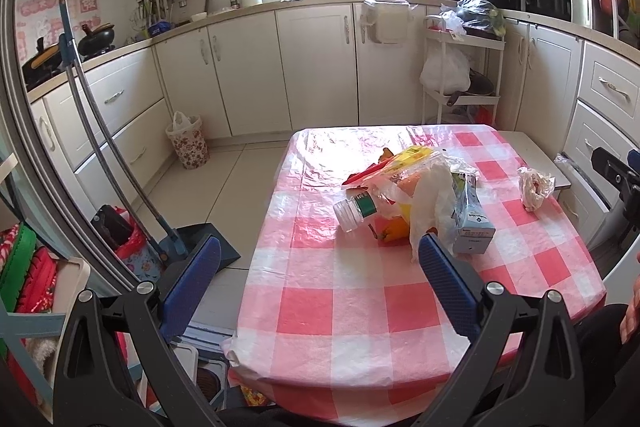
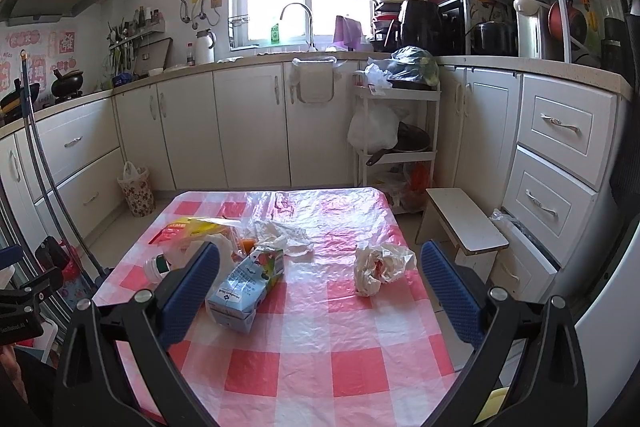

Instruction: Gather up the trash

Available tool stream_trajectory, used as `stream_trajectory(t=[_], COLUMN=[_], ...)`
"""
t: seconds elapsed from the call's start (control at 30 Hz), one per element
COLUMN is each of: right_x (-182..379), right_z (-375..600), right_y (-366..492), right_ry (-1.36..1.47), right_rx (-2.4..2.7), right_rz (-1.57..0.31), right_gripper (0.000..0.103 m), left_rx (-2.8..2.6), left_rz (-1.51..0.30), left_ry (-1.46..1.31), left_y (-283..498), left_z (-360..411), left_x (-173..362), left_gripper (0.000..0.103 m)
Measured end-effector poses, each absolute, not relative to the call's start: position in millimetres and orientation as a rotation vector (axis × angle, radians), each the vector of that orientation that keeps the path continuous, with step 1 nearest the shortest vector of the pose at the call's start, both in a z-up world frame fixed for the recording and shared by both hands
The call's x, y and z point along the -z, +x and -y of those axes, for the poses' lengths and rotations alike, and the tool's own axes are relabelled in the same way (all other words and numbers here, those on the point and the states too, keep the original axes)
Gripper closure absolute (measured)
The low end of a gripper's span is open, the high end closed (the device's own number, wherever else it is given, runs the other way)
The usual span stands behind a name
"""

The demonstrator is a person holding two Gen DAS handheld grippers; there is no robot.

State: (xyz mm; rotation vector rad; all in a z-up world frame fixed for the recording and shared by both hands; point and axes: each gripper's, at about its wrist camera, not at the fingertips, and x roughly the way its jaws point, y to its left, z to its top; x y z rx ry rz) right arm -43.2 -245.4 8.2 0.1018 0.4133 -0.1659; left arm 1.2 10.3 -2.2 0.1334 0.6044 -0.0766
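Trash lies heaped on the pink-checked table point(image 2: 304, 367) — a blue milk carton point(image 2: 244, 291) on its side, a clear plastic bottle point(image 1: 356, 213) just left of it, yellow wrappers point(image 1: 412, 155) and a thin white bag point(image 1: 432, 203) behind; a crumpled paper wad point(image 2: 380, 267) sits apart to the right; we see the left gripper point(image 1: 320, 259) and right gripper point(image 2: 320, 267) both spread wide, holding nothing; far left on the floor — a flowered bin point(image 1: 188, 143).

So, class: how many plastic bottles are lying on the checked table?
1. The clear plastic bottle with a green label lies on its side at the left end of the trash pile, partly under a plastic bag. Another could be hidden beneath the pile.
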Motion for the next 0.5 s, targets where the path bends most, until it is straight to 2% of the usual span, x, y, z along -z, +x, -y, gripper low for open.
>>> stream_trajectory(t=[0.5], right_x=[-7.3], right_z=[244.2], right_y=[-41.8], right_ry=[0.094], right_rx=[0.159], right_rz=[-0.420], right_gripper=[0.006], left_rx=[0.078], left_rz=[-0.605], left_ry=[0.134], left_y=[0.9], left_z=[-9.5], left_x=[1.5], left_gripper=[0.007])
